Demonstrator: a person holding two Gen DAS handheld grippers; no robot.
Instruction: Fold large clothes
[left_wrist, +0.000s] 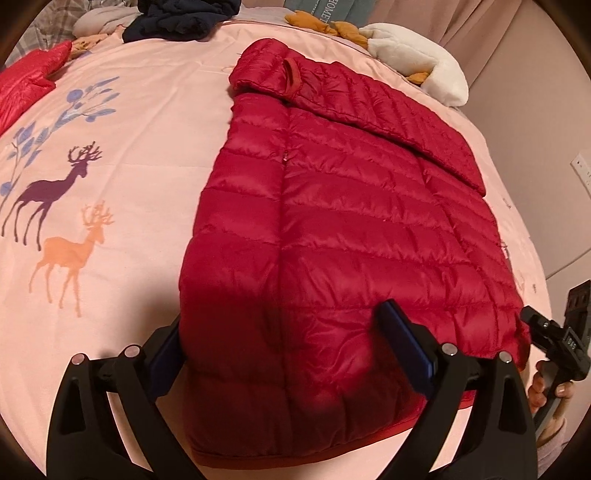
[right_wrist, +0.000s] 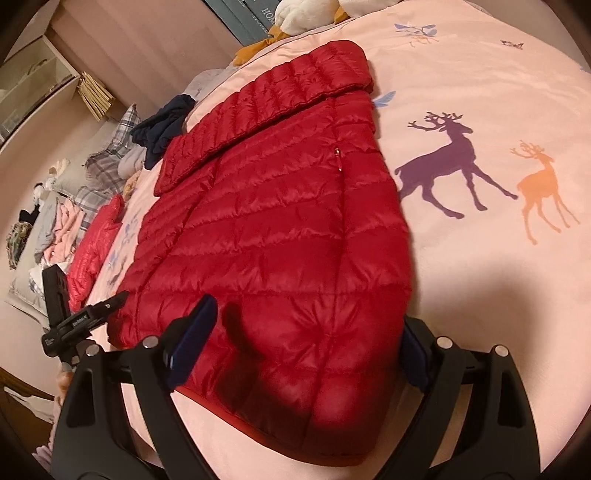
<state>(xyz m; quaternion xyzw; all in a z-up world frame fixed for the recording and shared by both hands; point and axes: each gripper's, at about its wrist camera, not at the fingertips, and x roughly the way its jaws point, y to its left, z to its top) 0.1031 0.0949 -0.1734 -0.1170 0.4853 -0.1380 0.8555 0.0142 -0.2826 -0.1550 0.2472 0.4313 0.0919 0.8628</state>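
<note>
Both grippers, left (left_wrist: 284, 343) and right (right_wrist: 303, 336), hang fingers wide over the jacket's (left_wrist: 351, 206) near hem on the bed (left_wrist: 147, 147), one per corner, likely to lift it evenly.

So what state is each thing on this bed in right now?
Red down jacket: lying flat, sleeve folded across.
Left hand-held gripper: open, straddling the jacket hem.
Right hand-held gripper: open, straddling the hem.
Navy garment: crumpled, unfolded.
</note>
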